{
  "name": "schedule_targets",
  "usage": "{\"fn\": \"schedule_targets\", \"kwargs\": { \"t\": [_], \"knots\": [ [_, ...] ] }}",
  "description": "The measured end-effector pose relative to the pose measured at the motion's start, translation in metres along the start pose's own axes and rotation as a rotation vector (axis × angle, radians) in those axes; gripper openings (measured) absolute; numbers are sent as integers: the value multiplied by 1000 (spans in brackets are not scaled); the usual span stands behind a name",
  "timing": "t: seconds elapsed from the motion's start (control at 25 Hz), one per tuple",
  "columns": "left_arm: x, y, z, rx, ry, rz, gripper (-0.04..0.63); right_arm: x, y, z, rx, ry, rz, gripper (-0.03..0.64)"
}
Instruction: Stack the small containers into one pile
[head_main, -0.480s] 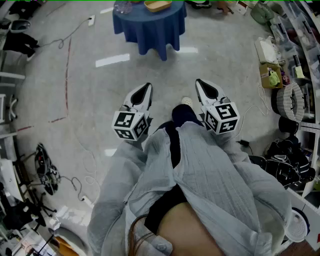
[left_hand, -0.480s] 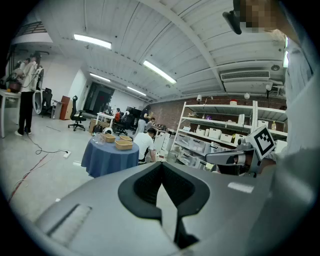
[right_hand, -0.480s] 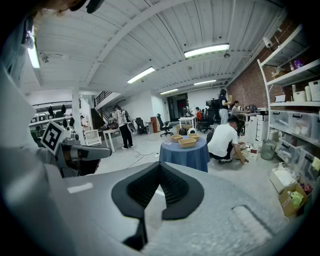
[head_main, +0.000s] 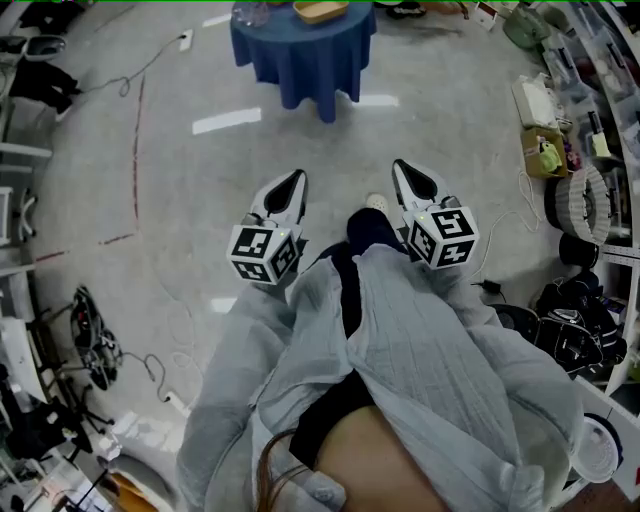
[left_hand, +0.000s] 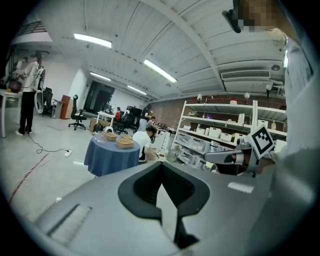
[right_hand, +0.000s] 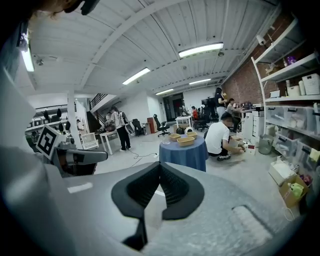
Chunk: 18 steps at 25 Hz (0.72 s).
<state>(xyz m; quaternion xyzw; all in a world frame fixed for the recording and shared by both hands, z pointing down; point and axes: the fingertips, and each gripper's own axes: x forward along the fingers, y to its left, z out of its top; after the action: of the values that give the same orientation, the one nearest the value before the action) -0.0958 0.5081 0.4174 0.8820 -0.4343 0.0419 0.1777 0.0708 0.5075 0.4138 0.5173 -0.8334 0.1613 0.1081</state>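
Observation:
The small containers are tan baskets (left_hand: 124, 143) on a round table with a blue cloth (left_hand: 107, 156), far ahead across the floor. In the right gripper view, two of the baskets (right_hand: 185, 141) sit on that table (right_hand: 186, 154). The head view shows one yellow basket (head_main: 318, 11) at the table's (head_main: 300, 50) top edge. My left gripper (head_main: 295, 178) and right gripper (head_main: 400, 166) are held side by side at waist height, well short of the table. Each is shut with its jaws touching and nothing between them.
A person (right_hand: 220, 137) crouches on the floor right beside the table, and another (right_hand: 119, 127) stands farther left. Shelving with boxes (head_main: 560, 120) and dark bags (head_main: 575, 330) line the right side. Cables (head_main: 150, 60) and white tape marks (head_main: 225, 121) lie on the grey floor.
The grippers and the table have shifted very slightly in the head view. Both grippers stay shut and empty.

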Motion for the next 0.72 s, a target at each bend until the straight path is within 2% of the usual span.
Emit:
{"fn": "schedule_targets", "kwargs": {
  "t": [0.04, 0.16, 0.2, 0.6, 0.72],
  "knots": [
    [-1, -1, -1, 0, 0, -1, 12, 0, 1, -1, 2, 1, 0, 4],
    [-3, -2, -3, 3, 2, -1, 12, 1, 3, -2, 19, -4, 8, 134],
    [-4, -2, -4, 2, 2, 1, 12, 1, 4, -2, 23, -3, 11, 158],
    [-6, 5, -7, -28, 1, 37, 12, 11, 4, -1, 20, 12, 18, 220],
    [5, 11, -5, -33, 5, 51, 12, 23, -5, 3, 23, 16, 29, 260]
  ]
}}
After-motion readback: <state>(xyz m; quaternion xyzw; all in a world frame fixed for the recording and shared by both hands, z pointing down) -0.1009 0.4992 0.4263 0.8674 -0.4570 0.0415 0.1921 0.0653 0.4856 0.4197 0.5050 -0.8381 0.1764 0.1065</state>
